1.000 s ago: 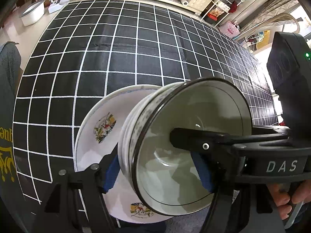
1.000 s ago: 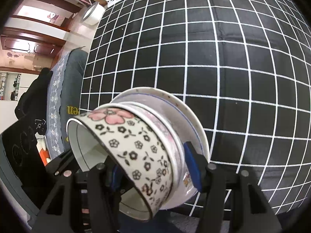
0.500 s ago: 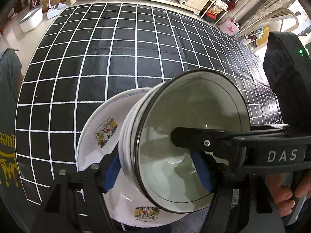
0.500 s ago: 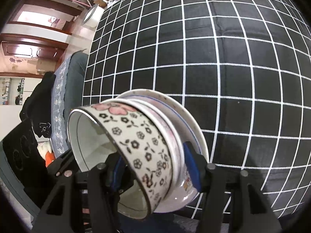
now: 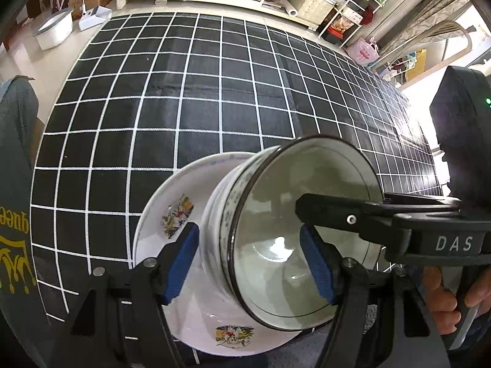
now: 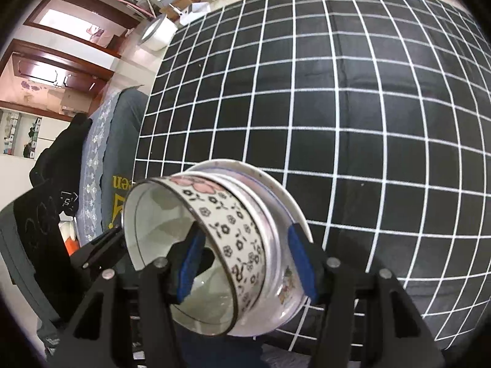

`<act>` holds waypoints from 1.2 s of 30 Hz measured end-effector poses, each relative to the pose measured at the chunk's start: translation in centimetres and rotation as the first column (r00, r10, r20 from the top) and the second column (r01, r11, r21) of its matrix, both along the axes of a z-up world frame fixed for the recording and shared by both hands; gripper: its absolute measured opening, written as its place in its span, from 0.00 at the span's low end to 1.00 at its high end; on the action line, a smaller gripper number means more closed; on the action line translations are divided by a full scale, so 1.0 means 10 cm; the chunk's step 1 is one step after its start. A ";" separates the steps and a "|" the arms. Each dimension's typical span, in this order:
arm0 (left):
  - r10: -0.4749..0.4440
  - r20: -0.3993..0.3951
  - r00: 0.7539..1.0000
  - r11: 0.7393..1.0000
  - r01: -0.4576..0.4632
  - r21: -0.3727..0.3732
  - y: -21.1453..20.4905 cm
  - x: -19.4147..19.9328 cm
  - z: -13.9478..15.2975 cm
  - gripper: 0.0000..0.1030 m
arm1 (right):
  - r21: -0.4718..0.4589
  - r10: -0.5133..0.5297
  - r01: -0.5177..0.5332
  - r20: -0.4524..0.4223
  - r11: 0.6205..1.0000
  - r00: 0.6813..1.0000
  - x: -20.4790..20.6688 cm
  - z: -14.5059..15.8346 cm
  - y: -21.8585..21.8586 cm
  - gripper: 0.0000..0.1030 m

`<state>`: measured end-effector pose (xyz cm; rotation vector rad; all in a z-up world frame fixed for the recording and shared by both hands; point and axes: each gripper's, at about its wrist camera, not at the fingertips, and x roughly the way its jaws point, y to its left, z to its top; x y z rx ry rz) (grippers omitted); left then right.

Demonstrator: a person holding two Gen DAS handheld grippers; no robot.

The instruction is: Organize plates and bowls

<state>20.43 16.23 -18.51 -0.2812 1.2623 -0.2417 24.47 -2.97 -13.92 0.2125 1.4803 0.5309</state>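
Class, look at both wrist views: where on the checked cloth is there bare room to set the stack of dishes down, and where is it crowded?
Bare: the checked cloth from the stack out to its far edge, and the wide stretch right of it. Crowded: the near edge, where both hand-held grippers, left and right, clamp the stack, with the grey fabric alongside.

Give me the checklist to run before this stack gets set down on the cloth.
1. Left gripper grip on the stack: ok, one pad inside the floral bowl, one outside.
2. Right gripper grip: ok, pads straddle the stack's far side.
3. Nesting: ok, floral bowl sits in the white bowl, which sits in the plate.
4. Stack level: not ok, tipped onto its side.
5. Checked cloth ahead bare: ok.
6. How firmly the outer pads press: cannot tell.
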 end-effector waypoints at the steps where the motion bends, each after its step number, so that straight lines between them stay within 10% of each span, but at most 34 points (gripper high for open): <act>1: 0.003 0.003 1.000 1.000 -0.003 0.002 0.00 -0.01 0.02 0.64 | 0.000 0.000 0.000 0.007 1.000 1.000 -0.01 0.02 0.00 0.59; 22: 0.094 0.265 0.960 0.988 -0.122 0.094 -0.11 -0.61 1.03 0.64 | 0.018 0.026 -0.034 0.316 0.999 0.948 -0.53 0.84 -0.33 0.59; 36: 0.130 0.618 0.775 0.967 -0.236 0.092 -0.71 -1.55 1.87 0.64 | -0.021 -0.088 0.135 0.656 0.991 0.750 -1.42 1.59 -1.08 0.66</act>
